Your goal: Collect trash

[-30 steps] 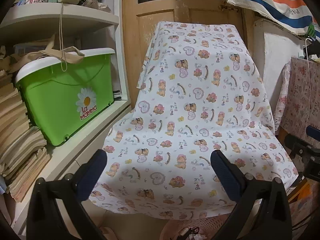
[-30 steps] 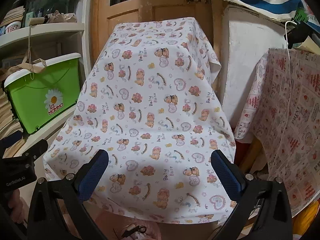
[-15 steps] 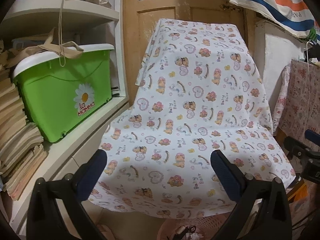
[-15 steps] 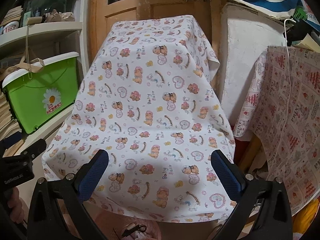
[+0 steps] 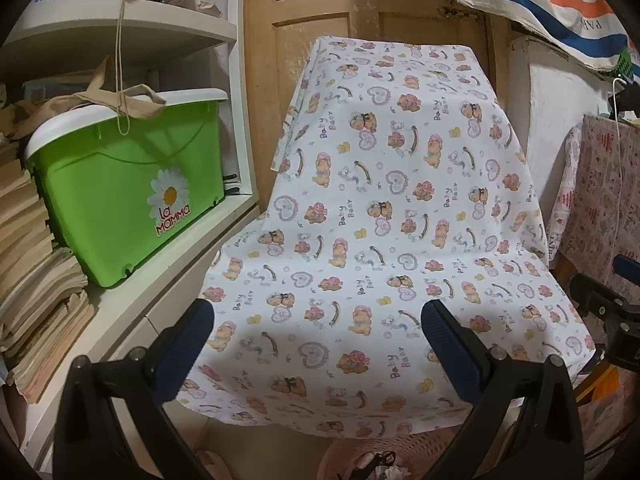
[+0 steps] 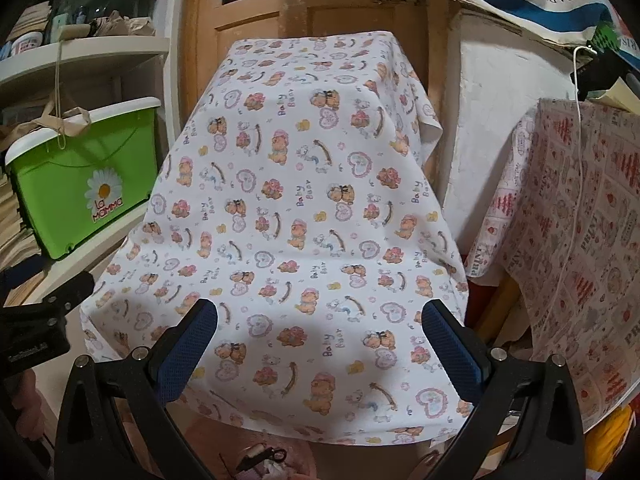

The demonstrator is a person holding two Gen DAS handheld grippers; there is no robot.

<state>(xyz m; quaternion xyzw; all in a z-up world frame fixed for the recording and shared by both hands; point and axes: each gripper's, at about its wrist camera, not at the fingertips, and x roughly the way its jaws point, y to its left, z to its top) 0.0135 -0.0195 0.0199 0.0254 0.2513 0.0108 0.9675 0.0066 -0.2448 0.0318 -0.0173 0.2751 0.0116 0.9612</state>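
A pink woven basket (image 5: 360, 450) sits on the floor below a tall object draped in a white bear-print cloth (image 5: 384, 216). Small scraps, among them a black clip (image 5: 380, 460), lie in the basket. The basket also shows in the right wrist view (image 6: 256, 462), with the cloth (image 6: 304, 208) above it. My left gripper (image 5: 320, 320) is open and empty in front of the cloth's lower part. My right gripper (image 6: 320, 320) is open and empty at about the same height. Each gripper shows at the edge of the other's view.
A green tub with a white lid (image 5: 128, 184) stands on a white shelf (image 5: 132, 304) at the left, beside stacked papers (image 5: 36, 280). A table under a red-patterned cloth (image 6: 576, 248) stands at the right. A wooden door (image 5: 360, 20) is behind.
Both views have shifted only slightly; the left gripper has drifted a little, so the green tub sits somewhat differently in its view. Both grippers stay open.
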